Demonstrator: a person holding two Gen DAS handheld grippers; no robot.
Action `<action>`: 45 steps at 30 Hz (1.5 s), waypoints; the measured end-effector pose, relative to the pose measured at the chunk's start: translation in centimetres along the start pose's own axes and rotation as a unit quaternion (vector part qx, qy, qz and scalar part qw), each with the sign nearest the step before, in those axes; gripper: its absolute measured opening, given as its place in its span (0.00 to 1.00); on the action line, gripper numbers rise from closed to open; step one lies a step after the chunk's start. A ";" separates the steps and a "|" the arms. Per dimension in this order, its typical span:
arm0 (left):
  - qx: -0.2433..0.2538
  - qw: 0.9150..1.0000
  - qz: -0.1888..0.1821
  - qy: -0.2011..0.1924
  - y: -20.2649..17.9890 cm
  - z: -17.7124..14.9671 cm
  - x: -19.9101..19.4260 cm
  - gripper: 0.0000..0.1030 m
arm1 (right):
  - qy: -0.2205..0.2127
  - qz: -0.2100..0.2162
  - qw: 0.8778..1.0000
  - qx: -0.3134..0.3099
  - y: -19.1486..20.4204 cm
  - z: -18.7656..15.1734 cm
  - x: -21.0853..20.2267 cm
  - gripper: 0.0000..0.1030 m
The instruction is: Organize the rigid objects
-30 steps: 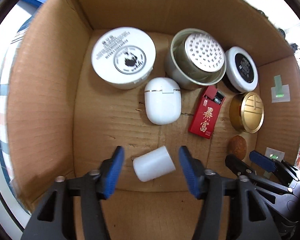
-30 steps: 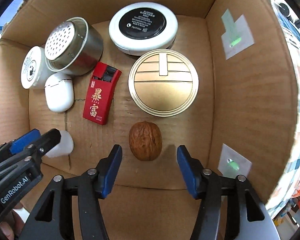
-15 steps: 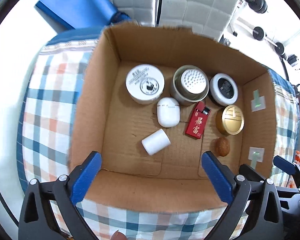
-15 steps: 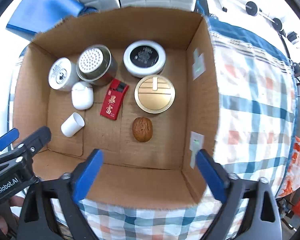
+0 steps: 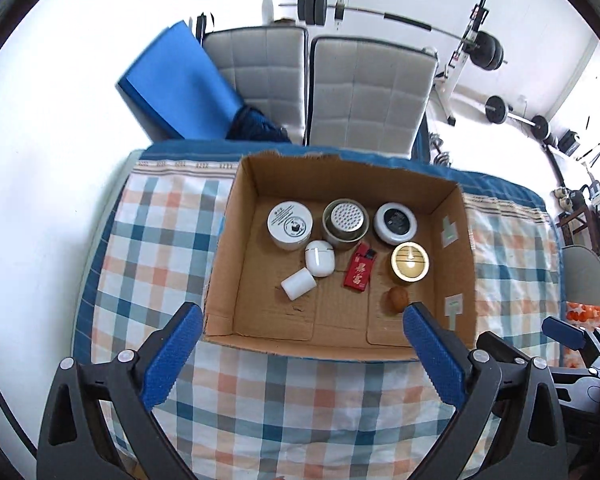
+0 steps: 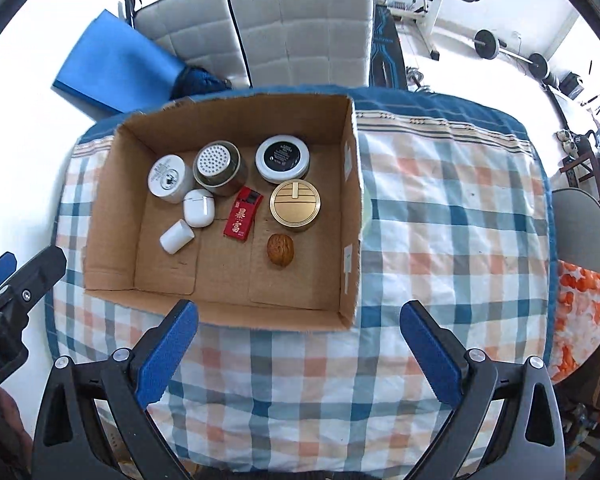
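Both claws, left claw (image 5: pixel 298 354) & right claw (image 6: pixel 298 350), spread wide, empty, above box's near edge. All items sit inside cardboard box (image 6: pixel 236 114) on counter: walnut (image 6: pixel 280 250) & white cap (image 6: pixel 176 236) nearest front, likely sorting done.

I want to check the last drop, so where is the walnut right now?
In the right wrist view the walnut lies on the floor of the cardboard box, toward its right wall, just in front of the gold tin and right of the red pack.
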State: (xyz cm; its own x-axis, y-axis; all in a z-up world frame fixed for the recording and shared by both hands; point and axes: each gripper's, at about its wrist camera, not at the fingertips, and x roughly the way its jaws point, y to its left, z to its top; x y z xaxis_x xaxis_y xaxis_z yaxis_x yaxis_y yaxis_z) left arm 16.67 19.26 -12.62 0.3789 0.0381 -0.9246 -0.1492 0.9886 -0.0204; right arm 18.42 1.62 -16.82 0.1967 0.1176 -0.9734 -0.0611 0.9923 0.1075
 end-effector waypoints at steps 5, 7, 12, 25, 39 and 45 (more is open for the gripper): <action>0.011 0.999 0.003 -0.037 -0.5 -1.3 -5.1 1.00 | -0.051 -0.010 0.999 0.007 -0.9 -2.6 -5.1 1.00; 0.016 0.999 0.001 -0.045 -0.7 -1.7 -6.7 1.00 | -0.061 -0.009 0.998 0.009 -1.2 -3.4 -6.9 1.00; 0.028 0.998 -0.012 -0.062 -1.1 -2.7 -10.2 1.00 | -0.099 -0.013 0.995 0.010 -1.7 -5.3 -11.5 1.00; 0.028 0.995 -0.033 -0.092 -1.6 -4.5 -15.9 1.00 | -0.169 -0.024 0.985 0.011 -2.7 -7.8 -20.7 1.00; 0.025 0.994 -0.031 -0.102 -1.8 -5.1 -17.8 1.00 | -0.188 -0.029 0.982 0.019 -3.4 -10.1 -23.9 1.00; 0.025 0.994 -0.031 -0.105 -1.9 -5.2 -18.0 1.00 | -0.188 -0.028 0.982 0.019 -3.5 -10.4 -24.0 1.00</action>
State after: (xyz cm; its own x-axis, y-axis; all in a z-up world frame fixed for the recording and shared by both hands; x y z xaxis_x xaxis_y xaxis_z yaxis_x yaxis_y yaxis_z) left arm 5.35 15.91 2.07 0.5686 0.0020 -0.8226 -0.0764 0.9958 -0.0503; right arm 3.74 -5.05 4.07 0.5469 0.0611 -0.8350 -0.0043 0.9975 0.0701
